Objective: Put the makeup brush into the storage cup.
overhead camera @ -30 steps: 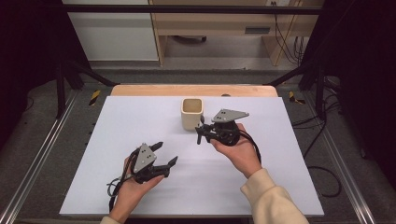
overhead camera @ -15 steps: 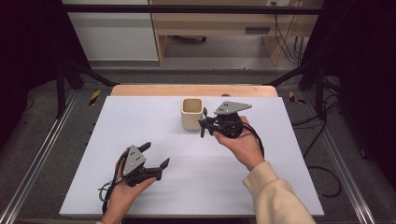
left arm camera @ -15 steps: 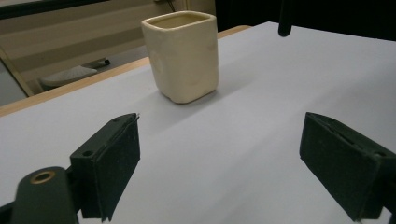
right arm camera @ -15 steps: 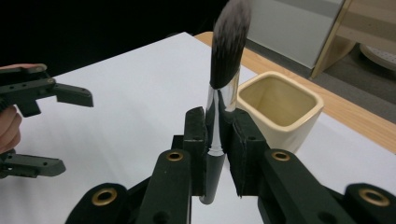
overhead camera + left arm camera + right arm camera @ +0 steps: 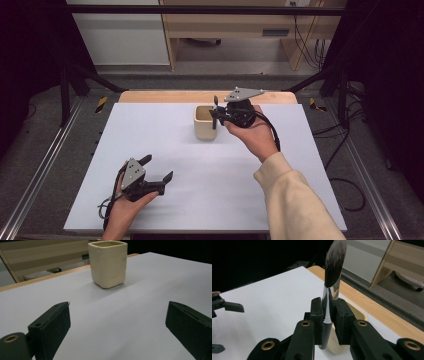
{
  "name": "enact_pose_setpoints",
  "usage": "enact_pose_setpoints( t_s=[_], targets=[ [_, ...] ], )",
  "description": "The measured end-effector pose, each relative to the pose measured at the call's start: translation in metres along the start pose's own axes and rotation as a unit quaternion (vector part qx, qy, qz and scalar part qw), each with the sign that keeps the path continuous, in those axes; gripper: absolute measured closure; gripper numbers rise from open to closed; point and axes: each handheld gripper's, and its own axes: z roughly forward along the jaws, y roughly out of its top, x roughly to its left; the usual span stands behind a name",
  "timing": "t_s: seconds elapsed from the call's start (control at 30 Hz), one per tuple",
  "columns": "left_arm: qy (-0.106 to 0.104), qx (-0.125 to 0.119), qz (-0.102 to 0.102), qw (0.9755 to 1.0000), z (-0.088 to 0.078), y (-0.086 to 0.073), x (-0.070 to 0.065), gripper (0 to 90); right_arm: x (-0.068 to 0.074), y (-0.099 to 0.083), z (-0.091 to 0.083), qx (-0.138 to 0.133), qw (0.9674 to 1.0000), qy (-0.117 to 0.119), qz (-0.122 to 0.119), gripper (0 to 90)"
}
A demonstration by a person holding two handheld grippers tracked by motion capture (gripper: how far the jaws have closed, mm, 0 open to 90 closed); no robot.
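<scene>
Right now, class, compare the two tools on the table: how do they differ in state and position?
The left tool stands open with nothing between its jaws, which have just been opening; the right tool is shut on a brush. The left sits low near the table's front edge; the right is at the cream cup. Both are black and hand-held.

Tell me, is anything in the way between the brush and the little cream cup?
Nothing visible. The right tool holds the brush upright, bristles up, at the cup, with its lower end right by the rim. The cup's mouth looks open. The left tool sits far off, near the table's front edge.
</scene>
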Motion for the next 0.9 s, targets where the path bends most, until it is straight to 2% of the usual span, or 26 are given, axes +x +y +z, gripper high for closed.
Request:
enact_pose_setpoints(
  t_s=[0.1, 0.2, 0.43, 0.63, 0.9],
  targets=[
    [0.003, -0.004, -0.004, 1.0000, -0.002, 0.001, 0.002, 5.5, -0.003, 0.007, 0.005, 0.005, 1.0000, -0.004, -0.003, 78.5],
    [0.010, -0.007, -0.017, 0.9998, -0.004, -0.002, 0.005, 5.5, -0.008, 0.012, 0.010, -0.002, 1.0000, -0.004, -0.001, 78.5],
    [0.012, -0.011, -0.019, 0.9997, -0.007, -0.002, 0.009, 5.5, -0.017, 0.018, 0.019, -0.019, 0.9997, -0.013, 0.013, 78.5],
    [0.007, -0.020, -0.025, 0.9995, -0.008, -0.002, 0.012, 4.9, -0.026, 0.026, 0.024, -0.026, 0.9990, -0.033, 0.017, 78.5],
    [0.009, -0.038, -0.036, 0.9986, -0.016, 0.003, 0.018, 4.8, -0.034, 0.032, 0.034, -0.031, 0.9982, -0.049, 0.016, 78.5]
  ],
)
